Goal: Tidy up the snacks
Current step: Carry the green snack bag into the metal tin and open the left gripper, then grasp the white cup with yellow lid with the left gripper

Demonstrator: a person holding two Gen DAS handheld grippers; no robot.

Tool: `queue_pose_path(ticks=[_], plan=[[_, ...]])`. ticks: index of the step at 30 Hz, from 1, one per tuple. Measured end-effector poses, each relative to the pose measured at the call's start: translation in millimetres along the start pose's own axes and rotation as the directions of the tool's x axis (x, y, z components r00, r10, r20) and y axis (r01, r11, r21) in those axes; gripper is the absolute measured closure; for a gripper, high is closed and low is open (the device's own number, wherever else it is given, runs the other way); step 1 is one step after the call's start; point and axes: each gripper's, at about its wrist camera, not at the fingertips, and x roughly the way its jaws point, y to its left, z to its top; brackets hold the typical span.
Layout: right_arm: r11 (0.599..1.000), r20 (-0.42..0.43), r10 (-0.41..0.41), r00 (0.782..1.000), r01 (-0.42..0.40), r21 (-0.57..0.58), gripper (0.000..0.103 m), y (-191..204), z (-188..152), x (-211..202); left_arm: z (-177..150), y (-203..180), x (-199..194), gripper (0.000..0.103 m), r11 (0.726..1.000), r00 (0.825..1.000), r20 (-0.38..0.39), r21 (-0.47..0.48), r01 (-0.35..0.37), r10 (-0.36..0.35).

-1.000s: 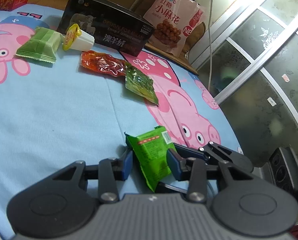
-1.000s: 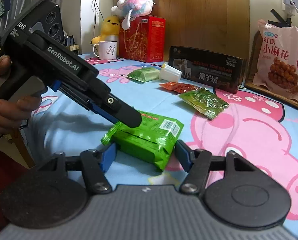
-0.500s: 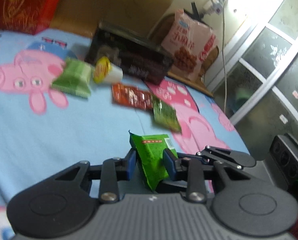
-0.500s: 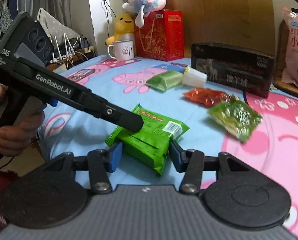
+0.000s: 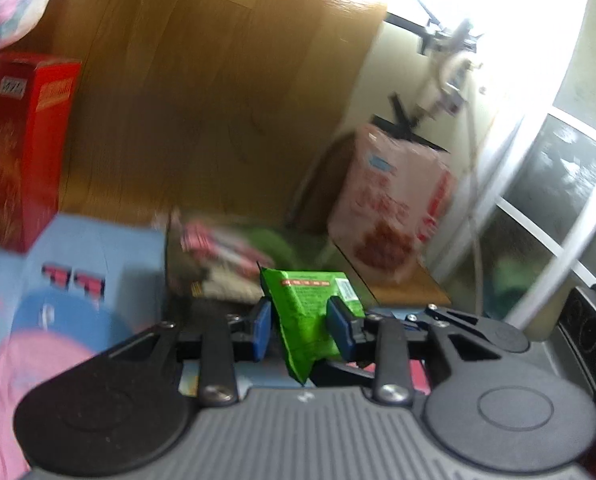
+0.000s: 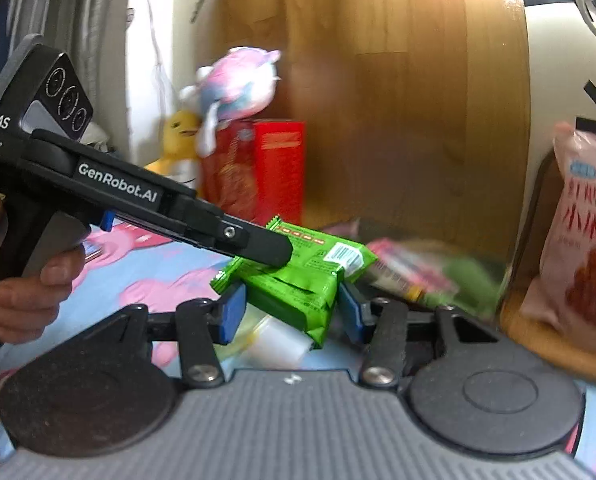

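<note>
Looking through the left wrist cam, the left gripper [image 5: 302, 330] was clamped on the green snack pack [image 5: 311, 320], held above the blue sheet [image 5: 98, 240]. Right wrist cam: the right gripper [image 6: 292, 312] pinched the same pack [image 6: 298, 280] too, lifted near the pink bag [image 6: 577, 260].

Each camera sits just behind its own fingers and looks forward along them, tilted slightly down at the bed.

The left wrist view is close on its fingers [image 5: 339, 324] and faces the wooden headboard [image 5: 202, 92], with the window [image 5: 557, 184] off to the right of them.

The right wrist view faces the same headboard from further right, with the left gripper [image 6: 276, 254] crossing in from the left.

Both views share the green packet [image 5: 309, 320] between the fingers, the red box [image 6: 276, 168] and the pink snack bag [image 5: 393, 204].
</note>
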Motion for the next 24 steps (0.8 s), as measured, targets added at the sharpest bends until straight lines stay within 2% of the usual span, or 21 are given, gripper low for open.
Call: queue_pose_path(ticks=[5,7,8,9,10,15,17,20,24], plan=[[0.999,-0.051,-0.008,0.999,0.01,0.051,0.05,-28,15,50,28,22,47,0.071,0.997,0.997,-0.001,-0.01,-0.072,0.072],[0.998,-0.093,-0.014,0.996,0.02,0.065,0.047,-33,15,68,31,29,64,0.066,0.994,0.994,-0.013,-0.016,-0.111,0.111],[0.997,-0.103,-0.025,0.994,0.033,0.072,0.045,-36,15,75,31,31,72,0.064,0.991,0.991,-0.018,-0.013,-0.136,0.135],[0.995,-0.11,-0.045,0.993,0.054,0.078,0.037,-37,14,79,31,34,75,0.062,0.988,0.987,-0.024,-0.01,-0.156,0.156],[0.995,-0.108,-0.055,0.993,0.064,0.081,0.037,-38,15,81,31,36,76,0.062,0.986,0.985,-0.025,-0.011,-0.168,0.168],[0.992,-0.027,-0.062,0.998,0.064,0.107,0.035,-38,11,42,16,48,38,0.059,0.993,0.995,0.031,-0.069,-0.097,0.099],[0.992,-0.024,-0.009,1.0,0.013,0.127,0.035,-32,6,25,5,52,22,0.059,0.994,0.998,0.024,-0.09,-0.058,0.06],[0.991,-0.077,0.085,0.993,-0.076,0.107,0.033,-9,-10,13,-12,55,11,0.057,0.994,1.0,-0.015,-0.11,-0.028,0.026],[0.994,-0.186,0.098,0.978,-0.087,0.066,0.026,19,-27,32,-37,60,5,0.057,0.986,0.998,-0.06,-0.165,-0.037,0.028]])
